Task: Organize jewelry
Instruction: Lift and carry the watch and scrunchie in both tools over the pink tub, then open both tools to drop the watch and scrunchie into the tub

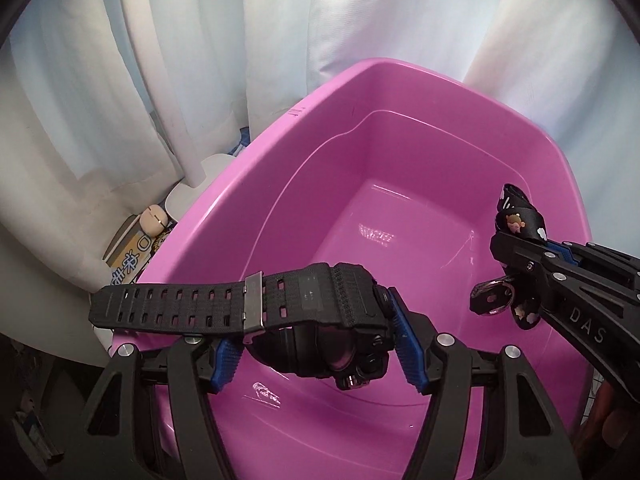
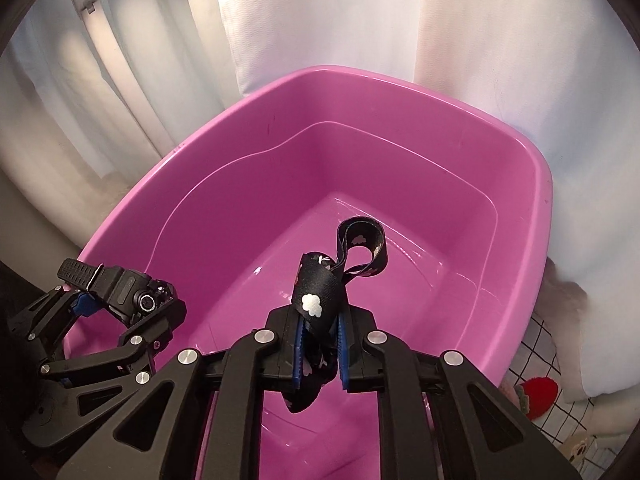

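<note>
Over a pink tub (image 1: pixel 248 184) before white curtains (image 1: pixel 80 80), left jaws clamp a watch (image 1: pixel 320 312), right jaws a strap (image 2: pixel 316 292).

The pink tub (image 1: pixel 248 200) is showing glossy, smooth plastic. The watch (image 1: pixel 320 312) is looking like matt, textured black rubber with a brushed metal band loop (image 1: pixel 253 300). The printed strap (image 2: pixel 320 292) is showing woven cloth. The curtain (image 1: pixel 120 80) is hanging as soft white fabric. The gripper (image 2: pixel 319 344) pads (image 2: pixel 298 348) are looking ribbed, blue.
</note>
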### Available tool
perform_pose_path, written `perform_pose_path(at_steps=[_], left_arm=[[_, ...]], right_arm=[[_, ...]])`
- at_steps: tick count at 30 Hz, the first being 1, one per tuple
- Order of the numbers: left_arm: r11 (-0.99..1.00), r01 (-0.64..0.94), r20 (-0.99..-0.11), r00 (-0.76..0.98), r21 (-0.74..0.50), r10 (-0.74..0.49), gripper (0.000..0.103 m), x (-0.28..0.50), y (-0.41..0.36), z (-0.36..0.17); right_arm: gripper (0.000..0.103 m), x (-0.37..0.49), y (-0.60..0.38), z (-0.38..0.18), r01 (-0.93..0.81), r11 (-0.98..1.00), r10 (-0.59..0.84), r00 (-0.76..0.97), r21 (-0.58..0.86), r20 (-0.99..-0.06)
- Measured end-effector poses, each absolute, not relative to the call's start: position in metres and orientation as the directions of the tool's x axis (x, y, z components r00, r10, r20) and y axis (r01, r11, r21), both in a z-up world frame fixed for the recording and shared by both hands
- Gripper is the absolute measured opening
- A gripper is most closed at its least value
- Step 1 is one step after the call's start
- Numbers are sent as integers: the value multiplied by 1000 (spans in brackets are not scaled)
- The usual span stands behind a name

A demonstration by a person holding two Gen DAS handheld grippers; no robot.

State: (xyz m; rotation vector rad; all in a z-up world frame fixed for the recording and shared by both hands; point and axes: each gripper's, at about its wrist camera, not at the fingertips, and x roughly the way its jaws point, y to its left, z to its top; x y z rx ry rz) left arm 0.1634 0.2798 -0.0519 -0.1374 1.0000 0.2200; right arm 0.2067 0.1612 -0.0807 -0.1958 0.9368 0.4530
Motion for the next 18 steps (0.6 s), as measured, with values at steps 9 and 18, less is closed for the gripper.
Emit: perform_pose_path(at_steps=[9,18], left_arm=[[970,-239,-800,574,37,172,91,157,278,-32],[965,-259,-788,588,30,182,91,148,286,-24]], right_arm=[[62,207,162,-66,-446,895,266,551,-10,-791],[62,206,144,-61,-407,913,273,557,28,-784]])
